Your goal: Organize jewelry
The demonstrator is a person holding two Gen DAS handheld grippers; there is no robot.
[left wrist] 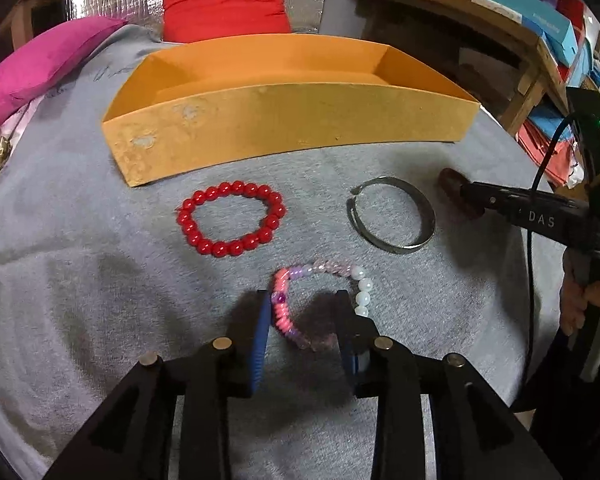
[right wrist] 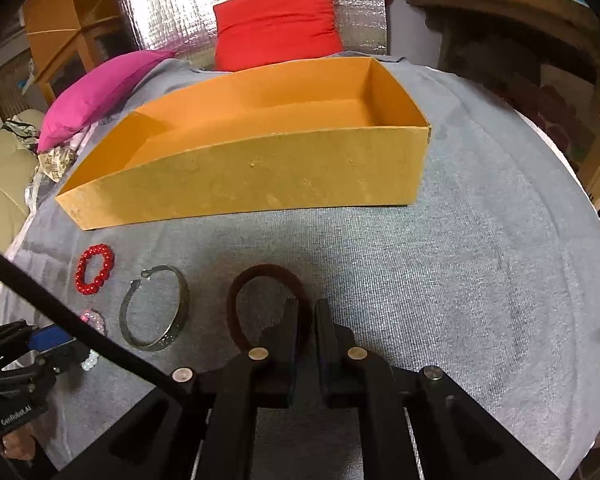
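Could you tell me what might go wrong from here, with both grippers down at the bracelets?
1. The left gripper straddles only one side of the pink and white beaded bracelet, jaws apart; the stretchy loop could slip or swing.
2. The right gripper sits at the brown band's edge; a thin bite may fail.
3. The orange cardboard box has a tall front wall that dangling jewelry could catch.

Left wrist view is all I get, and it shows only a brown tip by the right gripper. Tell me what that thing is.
Observer: A brown band, a full closed loop lying flat on the grey cloth.
Operator: Say where the right fingers stand on it.
Observer: The right gripper has the loop's near right side in the narrow gap between its fingers; whether they press on it I cannot tell.
Operator: Check the box floor; the front wall hides part of it here.
Observer: The orange box shows a bare floor, no jewelry in it.
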